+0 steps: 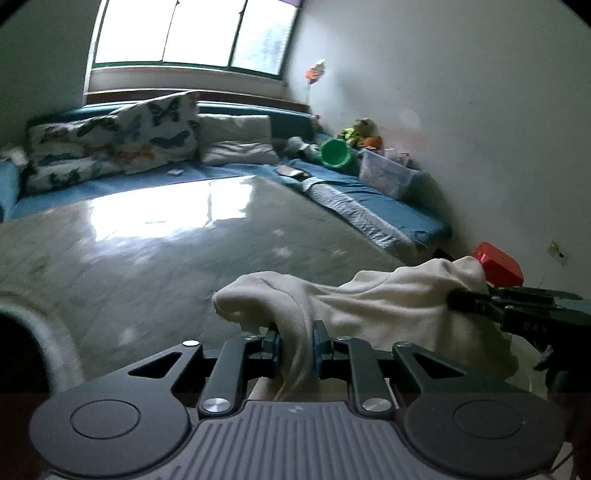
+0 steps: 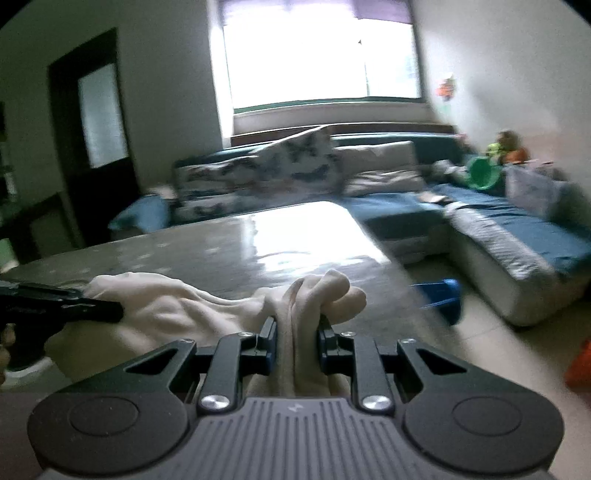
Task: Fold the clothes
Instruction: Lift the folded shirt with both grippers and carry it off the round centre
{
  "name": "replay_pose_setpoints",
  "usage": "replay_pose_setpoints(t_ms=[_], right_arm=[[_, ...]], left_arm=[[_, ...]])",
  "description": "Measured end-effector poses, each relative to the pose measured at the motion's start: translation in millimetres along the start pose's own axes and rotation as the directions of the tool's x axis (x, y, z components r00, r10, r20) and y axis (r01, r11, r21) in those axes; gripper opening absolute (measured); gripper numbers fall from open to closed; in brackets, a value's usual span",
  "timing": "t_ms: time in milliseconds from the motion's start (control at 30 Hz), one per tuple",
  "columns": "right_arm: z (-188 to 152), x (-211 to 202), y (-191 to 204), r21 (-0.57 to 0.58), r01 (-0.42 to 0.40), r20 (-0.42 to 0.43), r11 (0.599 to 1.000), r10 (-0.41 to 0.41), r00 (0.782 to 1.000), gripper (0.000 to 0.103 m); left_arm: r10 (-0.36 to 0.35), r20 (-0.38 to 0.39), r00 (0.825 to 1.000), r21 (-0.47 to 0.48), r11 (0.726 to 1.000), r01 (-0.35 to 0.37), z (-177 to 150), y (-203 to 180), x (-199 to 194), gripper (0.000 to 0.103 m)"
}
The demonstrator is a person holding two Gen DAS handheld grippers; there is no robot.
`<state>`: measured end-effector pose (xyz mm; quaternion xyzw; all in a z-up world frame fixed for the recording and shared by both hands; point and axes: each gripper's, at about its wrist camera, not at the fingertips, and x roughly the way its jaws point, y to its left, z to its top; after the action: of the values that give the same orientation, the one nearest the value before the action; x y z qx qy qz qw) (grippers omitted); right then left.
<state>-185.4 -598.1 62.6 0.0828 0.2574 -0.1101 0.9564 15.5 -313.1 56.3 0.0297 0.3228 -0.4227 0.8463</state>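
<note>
You hold a cream garment (image 1: 369, 306) stretched between both grippers above a glossy grey table (image 1: 155, 236), each end bunched between jaws. Your left gripper (image 1: 295, 339) pinches a gathered fold of the cloth, its pads pressed onto the fabric; your right gripper (image 2: 297, 332) clamps a thicker wad at the opposite end, with loose cloth spilling forward past the fingertips. Gripping the two ends apart this way looks meant to spread the piece out before it is laid flat for a first fold, and the sag between your hands suggests it is not yet taut. The table top mirrors the bright window (image 1: 192, 33) behind it. Beyond stands a blue corner sofa (image 2: 517, 229) carrying butterfly-print cushions (image 1: 110, 144), a green bowl (image 1: 334, 153), a clear plastic box (image 1: 388, 173) and soft toys in the corner. A dark door (image 2: 96, 140) stands at the left of the right wrist view.
</note>
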Motion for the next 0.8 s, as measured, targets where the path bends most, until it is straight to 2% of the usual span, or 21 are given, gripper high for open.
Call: replay_pose_setpoints(t_ms=[133,167,233,300,400,533,600,667,800], right_arm=[[-5.3,16.3,-19.1,0.014,0.092,-0.044,0.996,-0.091,0.995,0.021],[-9.2,22.3,-23.1,0.015,0.109,-0.065,0.994,-0.108,0.992,0.026],[-17.5,29.4,-26.7,0.015,0.147,-0.1,0.989,-0.145,0.984,0.03],[-20.4,30.7,-29.3,0.013,0.176,-0.095,0.984,-0.175,0.98,0.034],[-21.9,26.8,-31.8,0.021,0.209,-0.063,0.978,-0.207,0.976,0.036],[-16.6,27.2,-31.5,0.027,0.178,-0.024,0.984,-0.178,0.984,0.036],[-15.1,37.3,-27.5,0.017,0.149,-0.037,0.989,-0.148,0.988,0.036],[-16.7,46.0,-23.1,0.016,0.138,-0.055,0.99,-0.137,0.989,0.036],[-27.8,59.1,-26.5,0.033,0.15,-0.096,0.988,-0.146,0.985,0.036]], left_arm=[[-0.009,-0.057,0.998,-0.004,1.0,0.009,-3.2,-13.3,37.5,0.021],[0.001,-0.073,0.997,0.001,1.0,-0.001,-5.4,-16.1,46.1,0.022],[0.039,-0.095,0.995,0.037,0.999,-0.036,-10.7,-19.4,56.0,0.027],[0.069,-0.09,0.994,0.066,0.996,-0.064,-14.2,-17.5,57.1,0.035],[0.103,-0.082,0.991,0.075,0.992,-0.097,-14.9,-9.1,50.4,0.039],[0.147,-0.031,0.989,0.078,0.986,-0.144,-9.0,-5.0,38.2,0.037],[0.122,-0.013,0.992,0.078,0.99,-0.121,-5.3,-12.3,35.2,0.035],[0.085,-0.013,0.996,0.085,0.993,-0.083,-3.3,-21.6,38.4,0.028],[0.07,-0.065,0.995,0.136,0.989,-0.06,-11.2,-34.6,52.4,0.026]])
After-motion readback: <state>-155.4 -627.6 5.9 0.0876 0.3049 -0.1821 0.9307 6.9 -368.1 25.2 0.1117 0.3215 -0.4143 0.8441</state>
